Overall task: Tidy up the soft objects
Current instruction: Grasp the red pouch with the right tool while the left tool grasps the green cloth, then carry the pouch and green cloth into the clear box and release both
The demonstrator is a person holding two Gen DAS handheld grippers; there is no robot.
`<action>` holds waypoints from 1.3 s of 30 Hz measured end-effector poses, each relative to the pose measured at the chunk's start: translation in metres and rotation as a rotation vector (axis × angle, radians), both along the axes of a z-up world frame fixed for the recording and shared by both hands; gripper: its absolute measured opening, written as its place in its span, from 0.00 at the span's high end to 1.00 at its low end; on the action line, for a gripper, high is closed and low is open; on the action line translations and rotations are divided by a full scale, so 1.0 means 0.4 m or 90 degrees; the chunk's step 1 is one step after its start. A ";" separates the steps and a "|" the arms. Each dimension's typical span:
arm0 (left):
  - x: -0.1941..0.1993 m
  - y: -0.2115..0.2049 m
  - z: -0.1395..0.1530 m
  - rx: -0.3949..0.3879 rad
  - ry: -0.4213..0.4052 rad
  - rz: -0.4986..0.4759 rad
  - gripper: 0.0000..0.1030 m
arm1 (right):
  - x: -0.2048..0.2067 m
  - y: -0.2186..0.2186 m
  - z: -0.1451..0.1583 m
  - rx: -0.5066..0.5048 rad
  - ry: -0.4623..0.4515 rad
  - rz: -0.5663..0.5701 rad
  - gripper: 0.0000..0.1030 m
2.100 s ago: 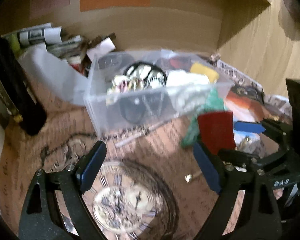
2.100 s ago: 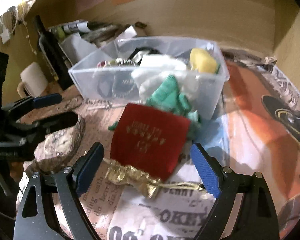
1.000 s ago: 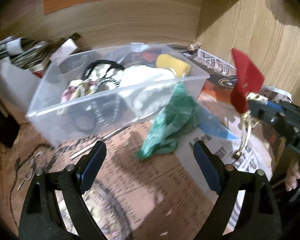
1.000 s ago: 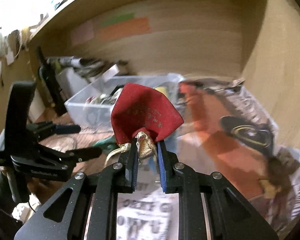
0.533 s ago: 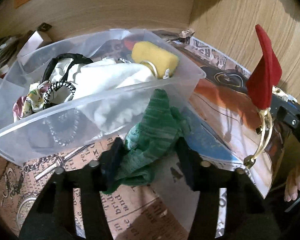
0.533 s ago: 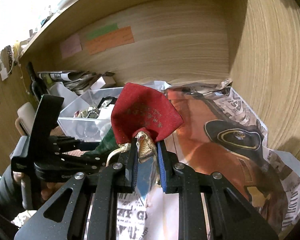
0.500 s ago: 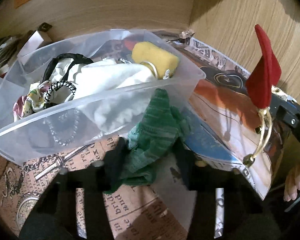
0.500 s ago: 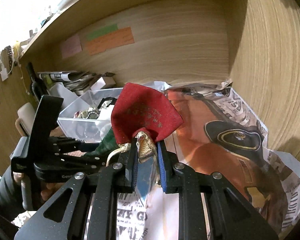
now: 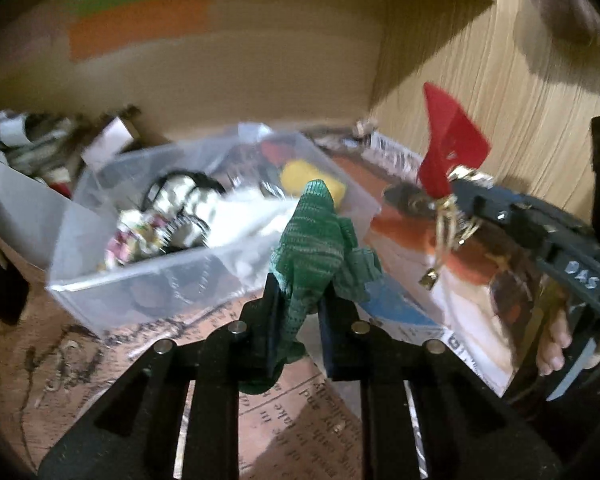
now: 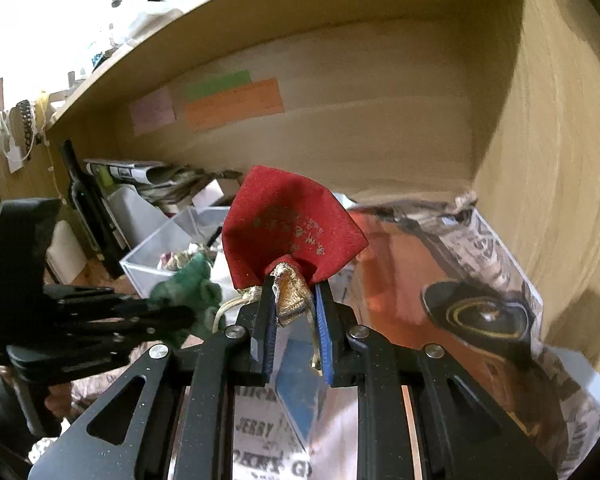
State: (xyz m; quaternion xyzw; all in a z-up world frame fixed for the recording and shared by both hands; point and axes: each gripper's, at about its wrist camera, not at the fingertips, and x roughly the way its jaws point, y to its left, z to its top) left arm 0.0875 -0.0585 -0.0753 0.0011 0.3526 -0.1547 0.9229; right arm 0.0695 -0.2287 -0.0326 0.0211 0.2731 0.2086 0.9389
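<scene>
Well, the clear bin sits on the papered shelf, already holding soft bits. The left gripper pinches a green cloth just in front of the bin; the right gripper pinches a red pouch by its gold neck, raised beside it. I'd carry each over the rim before letting go, cloth first.

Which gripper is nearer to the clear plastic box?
Left. The left gripper holds the green cloth right beside the clear plastic box; the right gripper is farther away.
</scene>
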 end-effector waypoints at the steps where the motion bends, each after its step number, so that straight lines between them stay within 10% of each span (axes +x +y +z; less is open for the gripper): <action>1: -0.005 0.011 0.016 -0.002 -0.011 0.006 0.84 | 0.004 0.006 0.005 -0.001 -0.005 0.003 0.84; 15: 0.058 0.173 0.124 -0.012 -0.092 0.136 0.83 | 0.118 0.147 0.027 -0.044 -0.030 0.056 0.84; 29: 0.215 0.206 -0.001 0.008 -0.003 0.156 0.83 | 0.242 0.255 -0.048 -0.092 0.049 0.095 0.80; 39: 0.216 0.213 -0.009 0.006 0.008 0.156 0.49 | 0.261 0.249 -0.057 -0.100 0.075 0.077 0.57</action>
